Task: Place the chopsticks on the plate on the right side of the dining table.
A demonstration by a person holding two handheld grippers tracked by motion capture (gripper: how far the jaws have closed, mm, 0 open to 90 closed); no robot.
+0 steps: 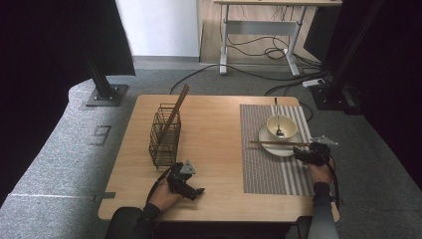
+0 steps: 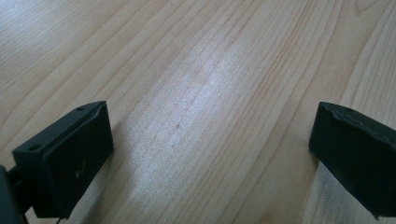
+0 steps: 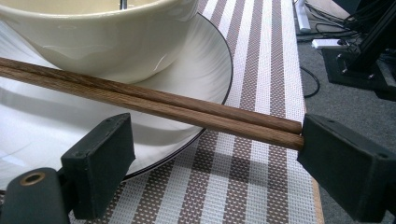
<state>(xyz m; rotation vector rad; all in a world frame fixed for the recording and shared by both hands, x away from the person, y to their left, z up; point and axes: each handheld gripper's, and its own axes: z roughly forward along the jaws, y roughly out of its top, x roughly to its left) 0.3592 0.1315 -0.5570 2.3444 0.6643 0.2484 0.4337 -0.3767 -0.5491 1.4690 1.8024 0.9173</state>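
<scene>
Right gripper view: bowl [image 3: 93,37] ahead of the jaws cut off at top edge, rim unseen; chopsticks [image 3: 154,102] run off left edge. Utensil handle [image 3: 123,3] inside bowl barely shows, type unclear.

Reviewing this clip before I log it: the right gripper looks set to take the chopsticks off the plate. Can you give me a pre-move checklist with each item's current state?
1. Right gripper jaws open wide enough for the pair: ok.
2. Chopsticks lie together, side by side across the plate rim: ok.
3. Chopstick ends sit between the jaws: not ok; the tips butt against one jaw's inner face instead of lying centred in the gap.
4. Bowl clear of the jaws: ok; it sits behind the chopsticks, with a spoon in it.
5. Left gripper out of the way: ok; open over bare table.
6. Room in the wire basket, which already holds one stick: cannot tell.
</scene>
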